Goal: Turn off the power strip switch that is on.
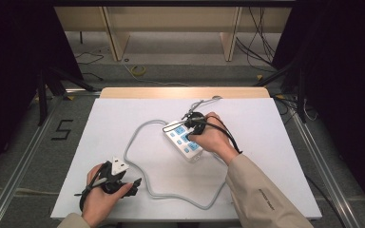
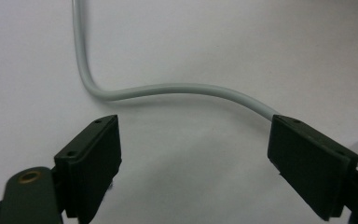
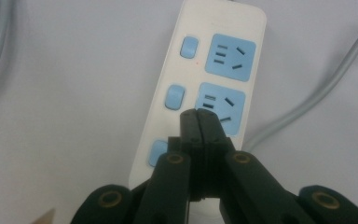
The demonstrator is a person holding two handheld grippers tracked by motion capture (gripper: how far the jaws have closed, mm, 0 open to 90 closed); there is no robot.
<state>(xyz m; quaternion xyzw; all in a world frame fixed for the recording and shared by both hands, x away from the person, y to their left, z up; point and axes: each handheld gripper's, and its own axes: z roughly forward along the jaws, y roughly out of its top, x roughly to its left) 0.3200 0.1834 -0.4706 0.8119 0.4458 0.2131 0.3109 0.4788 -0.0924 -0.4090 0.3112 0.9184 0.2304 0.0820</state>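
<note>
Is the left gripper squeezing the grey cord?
No, the left gripper is wide open, and the grey cord lies on the table beyond its jaws.

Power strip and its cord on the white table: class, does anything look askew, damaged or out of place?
Nothing looks damaged. The white plastic power strip with blue sockets lies at a slant to the white table edges, and its grey cord sprawls in loose loops across the table rather than coiled.

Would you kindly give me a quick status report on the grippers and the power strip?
Right gripper shut, tips over power strip. Left gripper open, empty, beside grey cable. Nothing obstructing.
</note>
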